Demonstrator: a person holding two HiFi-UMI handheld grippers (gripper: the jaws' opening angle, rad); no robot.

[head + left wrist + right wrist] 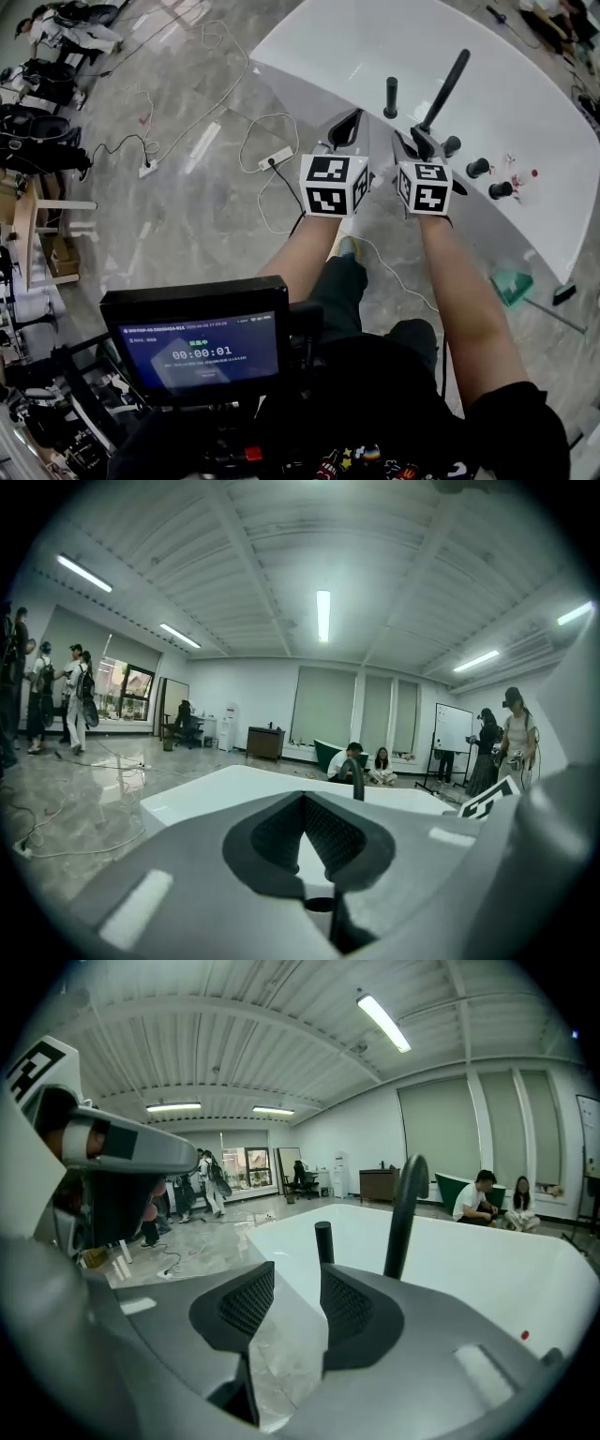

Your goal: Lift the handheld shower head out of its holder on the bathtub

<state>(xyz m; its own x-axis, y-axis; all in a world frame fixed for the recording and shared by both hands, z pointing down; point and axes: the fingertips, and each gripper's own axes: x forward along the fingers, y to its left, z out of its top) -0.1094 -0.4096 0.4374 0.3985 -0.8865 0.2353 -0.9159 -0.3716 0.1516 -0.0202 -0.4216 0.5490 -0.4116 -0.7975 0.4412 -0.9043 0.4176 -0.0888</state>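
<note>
Bathtub (525, 103), left fingers (277, 834) touching, right fingers (251, 1302) parted

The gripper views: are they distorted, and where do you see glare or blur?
Left gripper view: strong fisheye, black corners, the ceiling beams bend; the ceiling lamp burns out white. Right gripper view: same curving, the right gripper close up looks soft. Head view: the bathtub is almost flat white, with little shading.

Open studio hall: freestanding bathtub (375, 47), floor cables (251, 131), whiteboard (454, 726).
</note>
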